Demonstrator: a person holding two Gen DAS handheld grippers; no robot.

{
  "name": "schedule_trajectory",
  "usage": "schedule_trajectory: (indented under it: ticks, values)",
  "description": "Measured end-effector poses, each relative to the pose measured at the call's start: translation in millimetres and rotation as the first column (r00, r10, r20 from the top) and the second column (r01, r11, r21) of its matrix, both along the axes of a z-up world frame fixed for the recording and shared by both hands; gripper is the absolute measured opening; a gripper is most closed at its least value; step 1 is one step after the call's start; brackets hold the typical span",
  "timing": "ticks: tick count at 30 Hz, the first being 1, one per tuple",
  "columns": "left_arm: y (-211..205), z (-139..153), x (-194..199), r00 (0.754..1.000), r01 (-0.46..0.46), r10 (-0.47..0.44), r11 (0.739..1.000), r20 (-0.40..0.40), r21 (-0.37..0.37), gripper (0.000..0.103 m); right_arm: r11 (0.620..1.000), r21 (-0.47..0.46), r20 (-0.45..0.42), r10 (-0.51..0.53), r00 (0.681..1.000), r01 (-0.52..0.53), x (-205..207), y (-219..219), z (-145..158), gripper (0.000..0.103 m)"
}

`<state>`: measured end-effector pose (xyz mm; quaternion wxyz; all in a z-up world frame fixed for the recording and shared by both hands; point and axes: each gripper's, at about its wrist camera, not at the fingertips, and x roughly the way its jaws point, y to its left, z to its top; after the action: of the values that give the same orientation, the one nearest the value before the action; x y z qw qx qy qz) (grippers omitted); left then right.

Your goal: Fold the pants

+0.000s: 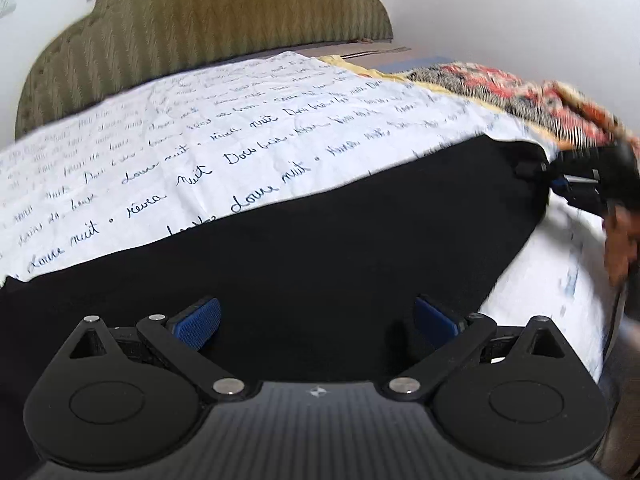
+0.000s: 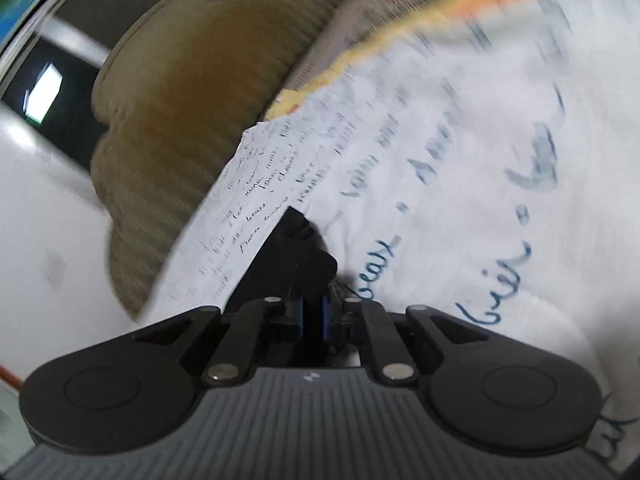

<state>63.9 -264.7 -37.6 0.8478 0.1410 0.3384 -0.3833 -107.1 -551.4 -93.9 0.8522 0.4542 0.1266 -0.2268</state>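
Black pants (image 1: 320, 248) lie spread across a white bedsheet with blue handwriting (image 1: 200, 140). My left gripper (image 1: 316, 322) is open, its blue pads wide apart just above the near part of the pants. My right gripper (image 2: 311, 318) is shut on a bunched corner of the black pants (image 2: 296, 256) and holds it up over the sheet (image 2: 460, 220). The right gripper also shows in the left wrist view (image 1: 576, 184) at the far right end of the pants. The right wrist view is blurred by motion.
An olive green padded headboard (image 1: 208, 20) stands behind the bed, also in the right wrist view (image 2: 180, 120). A red, black and white patterned blanket (image 1: 520, 96) lies at the bed's far right. A hand (image 1: 620, 248) shows at the right edge. White walls surround.
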Motion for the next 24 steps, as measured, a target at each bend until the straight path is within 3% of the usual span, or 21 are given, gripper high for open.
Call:
schedule_trajectory:
  ticks: [2, 4, 6, 8, 9, 13, 17, 21, 23, 24]
  values:
    - [0.1, 7.5, 17.3, 0.993, -0.016, 0.008, 0.998, -0.115, -0.065, 0.103, 0.971, -0.231, -0.102, 0.040, 0.994, -0.062, 11.4, 28.2, 24.0, 0.010]
    - [0.9, 13.7, 38.9, 0.957, -0.048, 0.000, 0.986, -0.291, -0.157, 0.103, 0.889, -0.432, -0.189, 0.076, 0.979, -0.152, 24.6, 61.3, 45.2, 0.010]
    - [1.2, 15.3, 61.2, 0.875, -0.110, -0.030, 0.959, -0.483, -0.260, 0.103, 0.775, -0.581, -0.268, 0.106, 0.958, -0.248, 36.8, 95.4, 58.4, 0.010]
    - [-3.9, 14.8, 77.1, 0.793, -0.147, -0.081, 0.937, -0.604, -0.318, 0.103, 0.680, -0.659, -0.330, 0.121, 0.936, -0.320, 49.0, 121.4, 63.2, 0.010]
    - [-8.7, 16.4, 80.3, 0.774, -0.149, -0.102, 0.930, -0.625, -0.337, 0.103, 0.653, -0.676, -0.346, 0.130, 0.929, -0.343, 54.0, 130.4, 65.0, 0.010]
    - [-29.1, 22.2, 80.3, 0.756, -0.149, -0.146, 0.911, -0.639, -0.386, 0.103, 0.589, -0.702, -0.377, 0.168, 0.911, -0.400, 68.8, 160.5, 64.7, 0.010]
    - [-46.6, 7.6, 88.6, 0.701, -0.211, -0.133, 0.900, -0.701, -0.382, 0.103, 0.550, -0.714, -0.381, 0.214, 0.900, -0.433, 67.3, 191.4, 70.0, 0.010]
    - [-40.0, -2.8, 92.6, 0.679, -0.262, -0.148, 0.866, -0.719, -0.425, 0.102, 0.451, -0.744, -0.423, 0.252, 0.870, -0.493, 68.7, 221.5, 70.1, 0.010]
    - [-34.2, -4.1, 92.0, 0.681, -0.271, -0.142, 0.862, -0.719, -0.427, 0.084, 0.416, -0.750, -0.448, 0.253, 0.857, -0.515, 70.9, 232.3, 65.2, 0.010]
    - [-32.8, -4.4, 91.8, 0.684, -0.264, -0.138, 0.868, -0.716, -0.420, 0.056, 0.401, -0.750, -0.463, 0.251, 0.850, -0.527, 73.0, 234.8, 61.9, 0.011]
